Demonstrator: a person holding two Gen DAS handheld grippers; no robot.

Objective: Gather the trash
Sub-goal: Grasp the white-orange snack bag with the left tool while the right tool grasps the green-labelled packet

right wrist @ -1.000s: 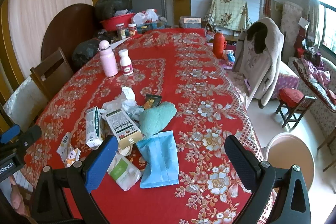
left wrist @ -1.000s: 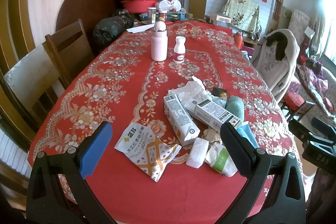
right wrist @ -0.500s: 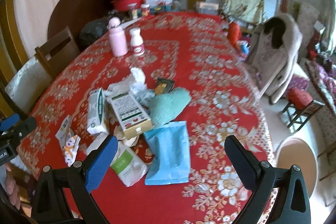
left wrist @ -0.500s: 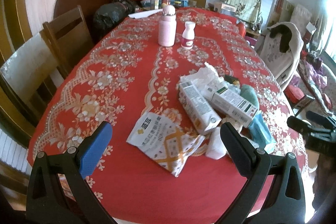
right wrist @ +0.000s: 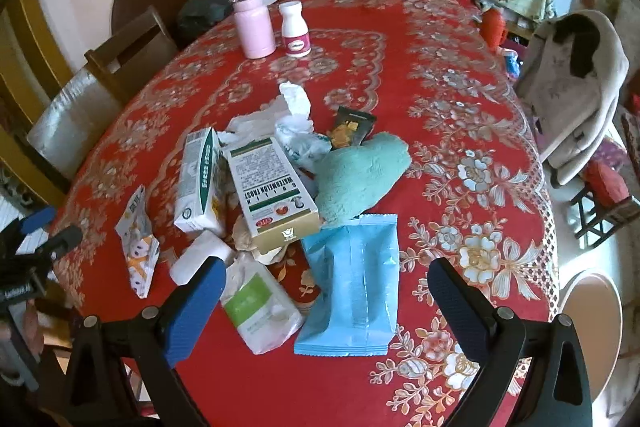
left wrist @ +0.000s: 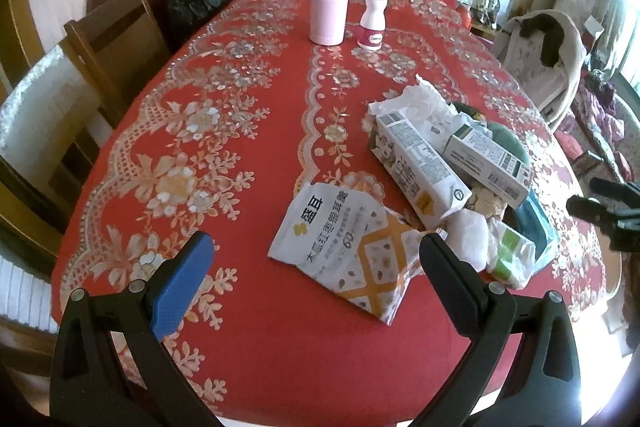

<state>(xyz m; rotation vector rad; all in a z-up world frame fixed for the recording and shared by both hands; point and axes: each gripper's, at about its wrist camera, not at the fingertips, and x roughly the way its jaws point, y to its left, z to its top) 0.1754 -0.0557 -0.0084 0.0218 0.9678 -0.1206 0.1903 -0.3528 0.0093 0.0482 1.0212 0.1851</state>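
Ahead of your right gripper you have two cartons (right wrist: 202, 183) (right wrist: 272, 193), one blue pouch (right wrist: 354, 287), one teal cloth (right wrist: 360, 177), two bottles (right wrist: 254, 21) (right wrist: 295, 31).

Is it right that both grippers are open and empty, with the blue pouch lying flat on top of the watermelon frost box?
Not quite. Both the left gripper and the right gripper are open and empty, but the blue pouch lies flat on the tablecloth, on the near side of the watermelon frost box, not on top of it. The right wrist view shows this.
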